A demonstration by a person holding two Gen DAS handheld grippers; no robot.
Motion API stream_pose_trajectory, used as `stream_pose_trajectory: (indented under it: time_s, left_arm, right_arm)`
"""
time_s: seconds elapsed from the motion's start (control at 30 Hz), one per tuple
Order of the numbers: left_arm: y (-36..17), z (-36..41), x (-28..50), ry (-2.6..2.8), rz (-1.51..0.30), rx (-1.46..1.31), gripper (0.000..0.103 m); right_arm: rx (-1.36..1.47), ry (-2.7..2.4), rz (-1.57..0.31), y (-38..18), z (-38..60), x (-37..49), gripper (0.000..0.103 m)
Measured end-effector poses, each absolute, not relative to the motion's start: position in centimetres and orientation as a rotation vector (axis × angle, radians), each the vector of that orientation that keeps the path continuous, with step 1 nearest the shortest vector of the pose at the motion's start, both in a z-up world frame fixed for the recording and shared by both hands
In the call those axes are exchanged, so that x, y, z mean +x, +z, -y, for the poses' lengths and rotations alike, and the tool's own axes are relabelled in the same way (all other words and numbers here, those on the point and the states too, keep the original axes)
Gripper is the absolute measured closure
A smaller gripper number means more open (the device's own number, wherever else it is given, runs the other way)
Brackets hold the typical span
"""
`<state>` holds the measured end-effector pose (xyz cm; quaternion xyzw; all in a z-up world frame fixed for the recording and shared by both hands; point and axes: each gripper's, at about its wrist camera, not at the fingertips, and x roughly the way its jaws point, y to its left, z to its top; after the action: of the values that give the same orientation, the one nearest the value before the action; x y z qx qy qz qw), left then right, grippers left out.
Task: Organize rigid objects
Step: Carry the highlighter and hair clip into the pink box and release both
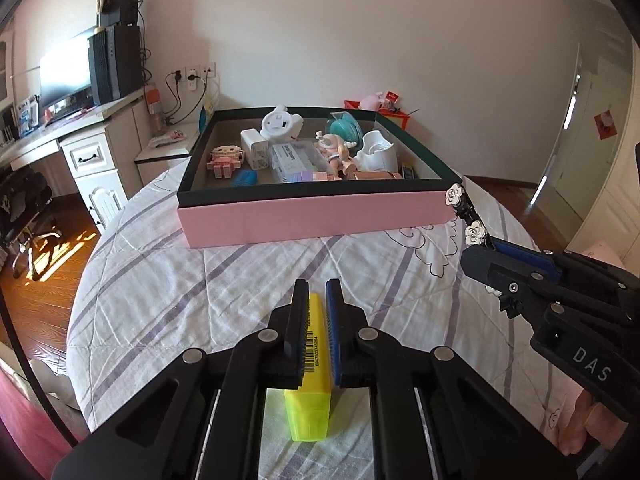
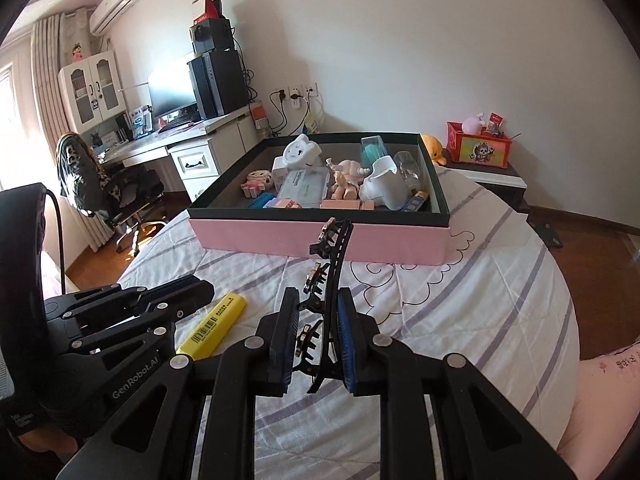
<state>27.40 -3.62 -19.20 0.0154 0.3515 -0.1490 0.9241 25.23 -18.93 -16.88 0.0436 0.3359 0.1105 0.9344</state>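
A pink box with a dark rim point(image 1: 312, 216) point(image 2: 320, 240) stands on the bed, holding several toys and small items. My left gripper point(image 1: 317, 292) is shut on a yellow highlighter point(image 1: 314, 364), low over the bedspread in front of the box; the highlighter also shows in the right wrist view point(image 2: 212, 330). My right gripper point(image 2: 319, 304) is shut on a black hair clip with white flowers point(image 2: 332, 264), lifted above the bed. In the left wrist view the clip point(image 1: 468, 216) sticks out of the right gripper point(image 1: 480, 256) by the box's near right corner.
The bed has a white quilt with purple stripes point(image 1: 224, 280). A desk with monitor and computer tower point(image 1: 116, 64) and an office chair point(image 2: 100, 184) stand at left. A nightstand with a red box point(image 2: 478, 146) stands at back right.
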Motion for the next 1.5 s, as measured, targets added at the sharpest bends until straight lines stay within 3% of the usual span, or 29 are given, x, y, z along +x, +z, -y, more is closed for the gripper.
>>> stream_pose_trajectory:
  time_s: [0.47,0.53,0.6,0.63,0.67,0.73,0.9,1.2,1.5]
  left_arm:
    - [-22.3,4.0,27.2,-0.301,-0.826,0.084,0.093]
    - [-22.2,4.3,27.3,-0.314,-0.833,0.095,0.084]
    - [-22.2,4.3,27.4,-0.327,-0.840,0.069,0.063]
    - [-22.3,4.3,27.5,-0.334,-0.848,0.053,0.062]
    - [-22.6,4.5,27.5,-0.325,-0.850,0.063,0.062]
    - [-23.2,4.8,27.9,-0.303,-0.863,0.096,0.076]
    - [-23.1,4.7,28.1,-0.297,-0.853,0.089,0.077]
    - [-16.4,5.4,29.3,-0.316,-0.682,0.124,0.077]
    - [-14.1,6.6,38.1,-0.297,-0.653,0.160,0.077]
  right_arm:
    - [0.112,0.252,-0.741,-18.8,19.0,25.7,0.084]
    - [0.112,0.254,-0.745,-18.9,18.7,25.6,0.084]
    - [0.113,0.258,-0.747,-18.9,18.6,25.6,0.084]
    - [0.112,0.257,-0.746,-18.9,18.5,25.6,0.084]
    - [0.112,0.258,-0.746,-18.9,18.5,25.6,0.083]
    - [0.113,0.258,-0.747,-18.9,18.4,25.6,0.084]
    - [0.108,0.263,-0.744,-18.8,18.3,25.6,0.084]
    - [0.076,0.267,-0.683,-16.2,18.3,26.7,0.083]
    - [0.045,0.289,-0.636,-13.8,18.6,34.1,0.083]
